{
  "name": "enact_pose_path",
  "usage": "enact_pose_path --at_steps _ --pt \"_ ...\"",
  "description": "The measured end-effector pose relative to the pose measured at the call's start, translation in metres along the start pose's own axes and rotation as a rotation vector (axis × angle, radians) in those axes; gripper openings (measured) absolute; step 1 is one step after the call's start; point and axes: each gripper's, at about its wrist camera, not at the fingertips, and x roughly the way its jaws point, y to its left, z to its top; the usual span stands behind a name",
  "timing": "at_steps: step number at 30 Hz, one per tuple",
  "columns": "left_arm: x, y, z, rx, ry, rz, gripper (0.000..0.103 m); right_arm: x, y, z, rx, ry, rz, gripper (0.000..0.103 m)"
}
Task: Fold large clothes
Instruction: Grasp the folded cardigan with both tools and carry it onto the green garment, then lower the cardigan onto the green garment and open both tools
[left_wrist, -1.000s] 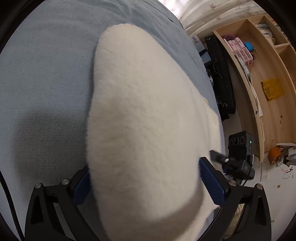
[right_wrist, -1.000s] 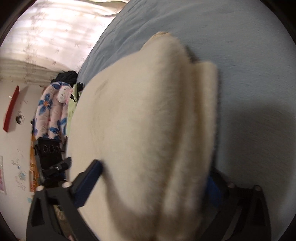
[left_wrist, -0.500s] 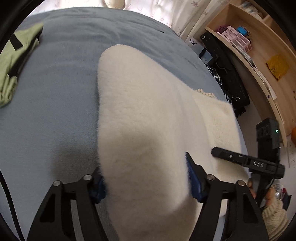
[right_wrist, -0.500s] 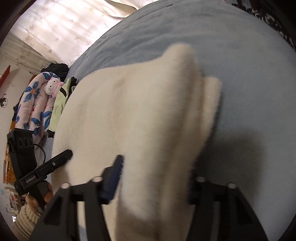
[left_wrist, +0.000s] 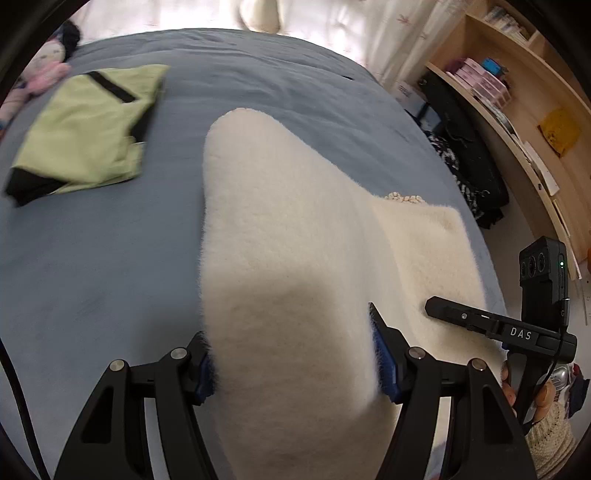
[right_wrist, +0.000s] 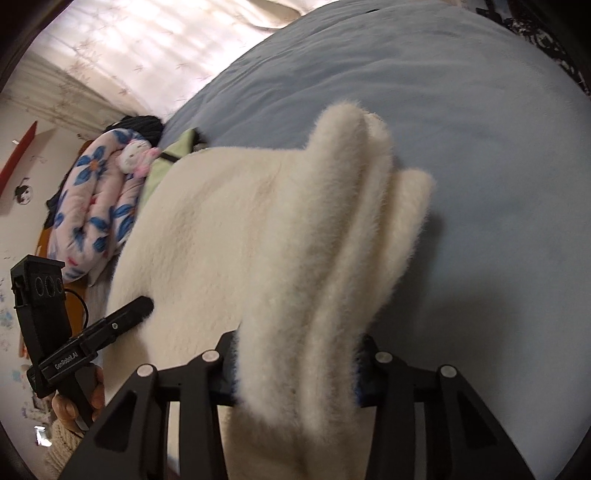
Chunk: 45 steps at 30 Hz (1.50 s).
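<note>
**Both grippers pinching the cream fleece over the blue bed**

I am looking at a bedroom: a bed under a blue cover, pale curtains behind it, and a wooden shelf unit along the wall on my right side. A dark bag leans at the foot of that shelf.

My left gripper has its 2 blue-padded fingers pressed against a thick bunch of the cream fleece garment, clamping it from both sides. From this grip the fleece runs away across the cover, its far rounded end resting on the bed, and a flatter layer lies to the right toward the bed's edge.

My right gripper is likewise closed on the fleece, squeezing several stacked folds between its pads. The folds rise as 3 soft ridges ahead of the fingers, with the rest of the garment spread to the left.

Each wrist view also catches the other handheld unit off to the side, with a hand wrapped round its grip.

A folded lime-green garment with black trim lies on the cover, well apart from the fleece. A flower-print quilt and a small plush toy sit heaped at the bedside.
</note>
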Motion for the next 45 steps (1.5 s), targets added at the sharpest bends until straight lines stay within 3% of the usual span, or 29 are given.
enact_pose_path --at_steps 8,15,20,26,31,37,40,45 --pt "-0.085 0.078 -0.033 -0.075 -0.035 0.062 0.066 0.029 0.097 -0.054 -0.093 0.050 0.054 0.042" --pt "-0.142 0.151 -0.041 -0.120 -0.071 0.096 0.066 0.060 0.179 -0.075 -0.146 0.089 0.103 0.042" --pt "-0.172 0.191 -0.018 -0.117 -0.105 0.134 0.066 0.083 0.233 -0.065 -0.165 0.084 0.139 0.042" --pt "-0.194 0.241 0.058 -0.081 -0.159 0.135 0.066 0.108 0.291 -0.007 -0.172 0.032 0.166 0.042" --pt "-0.184 0.281 0.139 -0.040 -0.214 0.109 0.066 0.138 0.330 0.063 -0.172 -0.055 0.177 0.042" --pt "-0.130 0.327 0.227 0.011 -0.246 0.088 0.066 0.204 0.352 0.131 -0.161 -0.132 0.167 0.042" --pt "-0.089 0.356 0.254 0.008 -0.242 0.073 0.066 0.241 0.351 0.153 -0.148 -0.149 0.150 0.042" --pt "-0.007 0.402 0.269 -0.050 -0.178 0.086 0.068 0.325 0.329 0.174 -0.120 -0.127 0.087 0.042"
